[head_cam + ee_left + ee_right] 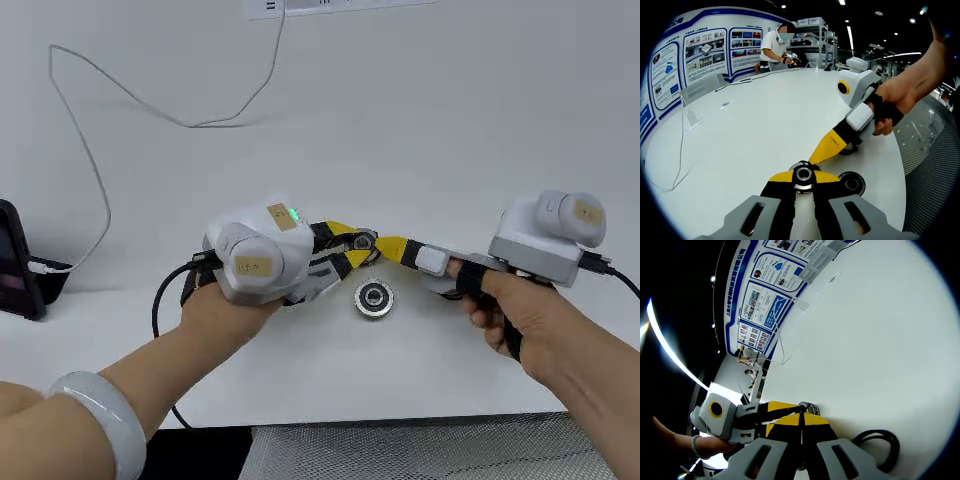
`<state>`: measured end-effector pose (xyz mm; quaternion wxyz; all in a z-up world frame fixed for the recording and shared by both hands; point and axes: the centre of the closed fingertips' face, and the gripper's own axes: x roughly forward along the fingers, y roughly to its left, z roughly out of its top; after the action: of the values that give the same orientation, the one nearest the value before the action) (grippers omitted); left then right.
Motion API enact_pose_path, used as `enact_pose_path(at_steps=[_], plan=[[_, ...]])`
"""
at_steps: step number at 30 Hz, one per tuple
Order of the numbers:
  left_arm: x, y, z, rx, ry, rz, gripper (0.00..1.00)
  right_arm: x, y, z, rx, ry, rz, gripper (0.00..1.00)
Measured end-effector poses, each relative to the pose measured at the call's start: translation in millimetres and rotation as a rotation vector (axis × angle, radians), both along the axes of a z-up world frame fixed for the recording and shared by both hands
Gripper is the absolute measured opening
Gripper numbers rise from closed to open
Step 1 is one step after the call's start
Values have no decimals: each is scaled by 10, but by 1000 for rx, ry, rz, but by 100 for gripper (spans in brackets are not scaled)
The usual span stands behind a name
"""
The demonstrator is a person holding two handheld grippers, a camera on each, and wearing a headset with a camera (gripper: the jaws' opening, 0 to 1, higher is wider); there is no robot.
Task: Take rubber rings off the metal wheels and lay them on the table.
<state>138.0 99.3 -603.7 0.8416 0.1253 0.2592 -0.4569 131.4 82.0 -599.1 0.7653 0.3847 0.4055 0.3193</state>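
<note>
Between left gripper (pixel 804 179) fingers (pixel 779 178) — 1 metal wheel (pixel 803 175), right gripper (pixel 801 416) touching.

Shiny metal wheel (pixel 803 176) (dark-rimmed), smooth matt table (pixel 765 115).

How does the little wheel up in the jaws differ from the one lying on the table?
The held wheel is clamped in the jaws of the left gripper; the table wheel lies flat and free on the table. The tip of the right gripper meets the held wheel; nothing touches the table wheel. Both are small, round and metal with a centre hole.
</note>
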Motion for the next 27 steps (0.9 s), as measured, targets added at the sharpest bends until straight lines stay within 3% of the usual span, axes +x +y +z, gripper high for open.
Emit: enact_pose_path(at_steps=[20,27], plan=[[5,0,-1,0,3,-1,13,-23,90,99,32,-12,29,1],[4,-10,12,1,12,-10,14,9,23,43,0,-9,-1,1]])
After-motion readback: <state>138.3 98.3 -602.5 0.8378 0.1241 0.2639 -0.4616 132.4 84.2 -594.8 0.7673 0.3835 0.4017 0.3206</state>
